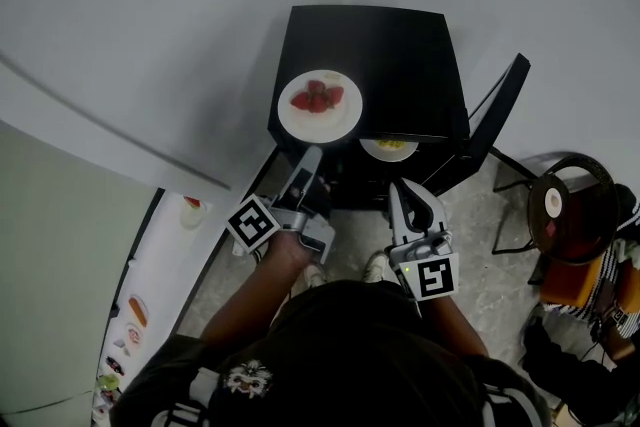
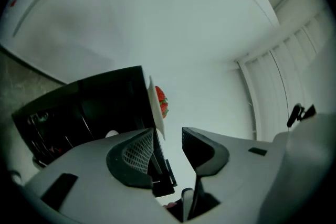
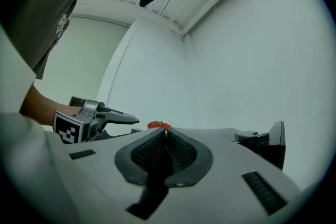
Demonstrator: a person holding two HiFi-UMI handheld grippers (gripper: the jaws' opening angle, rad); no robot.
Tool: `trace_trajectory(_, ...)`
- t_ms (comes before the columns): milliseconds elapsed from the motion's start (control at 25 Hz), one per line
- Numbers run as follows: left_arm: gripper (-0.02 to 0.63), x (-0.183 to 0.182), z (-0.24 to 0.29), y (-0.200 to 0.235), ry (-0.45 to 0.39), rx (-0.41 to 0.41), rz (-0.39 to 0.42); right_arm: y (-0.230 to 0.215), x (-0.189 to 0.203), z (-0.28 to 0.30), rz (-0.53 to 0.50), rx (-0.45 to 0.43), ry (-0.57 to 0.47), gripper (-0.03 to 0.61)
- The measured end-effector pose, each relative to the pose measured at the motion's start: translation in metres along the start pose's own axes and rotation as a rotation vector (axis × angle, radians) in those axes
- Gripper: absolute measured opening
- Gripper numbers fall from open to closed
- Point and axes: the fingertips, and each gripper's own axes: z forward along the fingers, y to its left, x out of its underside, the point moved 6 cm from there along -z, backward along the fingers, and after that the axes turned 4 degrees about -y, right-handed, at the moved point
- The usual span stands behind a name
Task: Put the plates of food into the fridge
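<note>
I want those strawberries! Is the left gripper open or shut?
Open. The left gripper's jaws stand apart, with a clear gap between them.

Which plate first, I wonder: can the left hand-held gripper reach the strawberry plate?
Probably yes: the left hand-held gripper, open, sits at the near rim of the strawberry plate, with nothing between.

Glossy black table; smooth, glazed white plate; matt grey plastic left gripper with mesh-textured black pads; speckled stone floor.

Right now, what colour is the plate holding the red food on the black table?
White. The plate shows best in the head view.
</note>
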Motion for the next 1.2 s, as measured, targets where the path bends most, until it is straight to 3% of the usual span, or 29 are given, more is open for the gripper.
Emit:
trace_trajectory(160,0.167,-0.002,0.006,0.010,-0.042,-0.017,-0.117,-0.002,0.000,0.001,0.009,-0.013,-0.007,0.034)
trace_trajectory(320,0.164,-0.007,0.013,0.013,-0.071,-0.031,-0.165,-0.006,0.000,0.000,0.010,-0.014,-0.006,0.034)
trace_trajectory(680,0.114,-0.010,0.019,0.020,-0.112,-0.080,-0.208,-0.013,0.001,-0.004,0.009,-0.017,-0.013,0.034)
trace_trajectory(800,0.056,-0.012,0.020,0.016,-0.111,-0.085,-0.220,-0.009,-0.001,-0.007,0.006,-0.024,-0.016,0.034)
trace_trajectory(1200,0.040,-0.007,0.017,0.008,-0.057,-0.065,-0.215,-0.001,-0.003,-0.012,-0.001,-0.031,-0.005,0.034)
